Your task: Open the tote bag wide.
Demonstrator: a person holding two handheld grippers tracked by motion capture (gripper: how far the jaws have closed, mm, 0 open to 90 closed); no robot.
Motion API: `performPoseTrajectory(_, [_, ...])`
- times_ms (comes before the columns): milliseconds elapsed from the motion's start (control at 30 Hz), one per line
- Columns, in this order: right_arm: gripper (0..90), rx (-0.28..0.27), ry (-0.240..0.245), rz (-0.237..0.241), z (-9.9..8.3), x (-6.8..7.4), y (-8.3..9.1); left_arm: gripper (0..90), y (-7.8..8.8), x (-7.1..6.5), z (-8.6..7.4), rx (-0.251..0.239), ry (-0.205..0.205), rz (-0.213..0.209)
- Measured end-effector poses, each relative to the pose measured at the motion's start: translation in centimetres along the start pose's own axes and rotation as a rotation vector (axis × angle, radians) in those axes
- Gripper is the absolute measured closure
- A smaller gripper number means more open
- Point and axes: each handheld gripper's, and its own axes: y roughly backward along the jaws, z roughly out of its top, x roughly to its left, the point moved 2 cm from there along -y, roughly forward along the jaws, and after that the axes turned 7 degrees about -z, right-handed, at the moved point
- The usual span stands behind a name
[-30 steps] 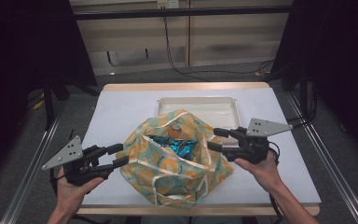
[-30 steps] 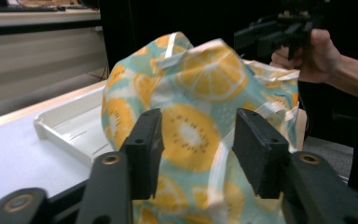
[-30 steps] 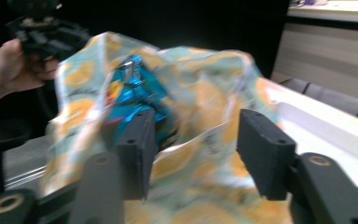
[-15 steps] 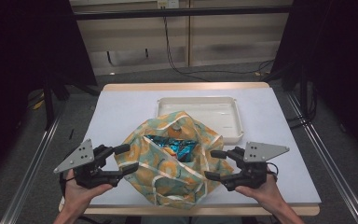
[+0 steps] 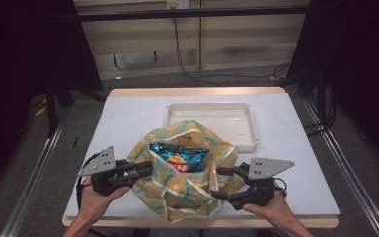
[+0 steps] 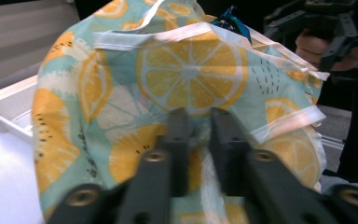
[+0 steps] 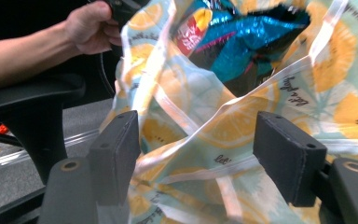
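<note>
While the left tool [image 6: 198, 135] pinches the lemon-print bag [image 5: 185, 185], the right tool [image 7: 198, 158] gapes around its fabric

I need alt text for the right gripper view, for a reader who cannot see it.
A fabric bag with a lemon-slice print lies between the right gripper's two black fingers, which stand wide apart. A shiny blue snack packet sits in its open mouth. At upper left, the person's other hand holds the left gripper at the bag's far side.

Left tool [image 5: 145, 170] pinches the lemon-print bag [image 5: 185, 190]; right tool [image 5: 218, 182] straddles its other side, unclamped.
</note>
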Motion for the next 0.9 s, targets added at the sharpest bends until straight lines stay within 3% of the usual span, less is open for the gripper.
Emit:
performPoseTrajectory(100, [39.2,0.015,0.000,-0.012,0.0,-0.3,-1.0,90.0,0.2,-0.2,0.0,-0.015,0.000,-0.010])
performPoseTrajectory(133, [54.5,0.016,0.004,-0.010,0.1,-0.5,-1.4,90.0,0.3,-0.3,0.1,-0.023,0.009,-0.012])
performPoseTrajectory(167, [54.5,0.016,0.004,-0.010,0.1,-0.5,-1.4,90.0,0.4,-0.4,0.1,-0.030,0.009,-0.020])
performPoseTrajectory(200, [61.9,0.015,0.008,-0.011,0.1,-0.5,-1.5,90.0,0.7,-0.4,0.2,-0.042,0.005,-0.032])
performPoseTrajectory(233, [71.4,0.009,0.005,-0.008,0.2,-0.6,-1.7,90.0,0.8,-0.6,0.2,-0.046,0.011,-0.033])
performPoseTrajectory(267, [85.8,-0.005,0.005,-0.001,0.4,-0.7,-1.5,83.2,1.0,-0.8,0.3,-0.063,0.014,-0.043])
performPoseTrajectory(300, [85.8,-0.005,0.005,-0.001,0.4,-0.7,-1.5,83.2,1.2,-1.0,0.5,-0.068,0.009,-0.042])
performPoseTrajectory(333, [90.0,-0.027,0.001,0.003,0.9,-0.9,-0.9,75.1,1.4,-1.2,0.6,-0.068,0.003,-0.034])
performPoseTrajectory(367, [90.0,-0.027,0.001,0.003,0.9,-0.9,-0.9,75.1,1.5,-1.5,0.8,-0.081,-0.004,-0.040])
performPoseTrajectory(433, [90.0,-0.045,0.001,-0.018,1.6,-1.1,-0.2,65.1,1.6,-2.1,1.3,-0.106,-0.025,-0.051])
performPoseTrajectory(500, [90.0,-0.075,0.000,-0.026,2.3,-1.4,0.4,59.7,1.2,-2.6,1.7,-0.085,-0.050,-0.064])
performPoseTrajectory(533, [90.0,-0.094,0.003,-0.037,3.1,-1.7,0.7,48.8,0.8,-2.7,1.8,-0.077,-0.050,-0.060])
performPoseTrajectory(567, [90.0,-0.094,0.003,-0.037,3.1,-1.7,0.7,48.8,0.4,-2.7,1.9,-0.077,-0.057,-0.092])
performPoseTrajectory(633, [90.0,-0.109,0.007,-0.053,4.0,-2.1,0.9,45.4,-0.5,-2.6,1.8,-0.063,-0.068,-0.062])
performPoseTrajectory(733, [90.0,-0.139,-0.006,-0.047,6.1,-3.2,0.7,37.7,-1.4,-1.9,1.7,-0.056,-0.038,-0.030])
performPoseTrajectory(900, [90.0,-0.165,-0.010,-0.050,7.9,-4.3,0.0,34.0,-1.2,-1.2,1.6,-0.061,-0.037,0.020])
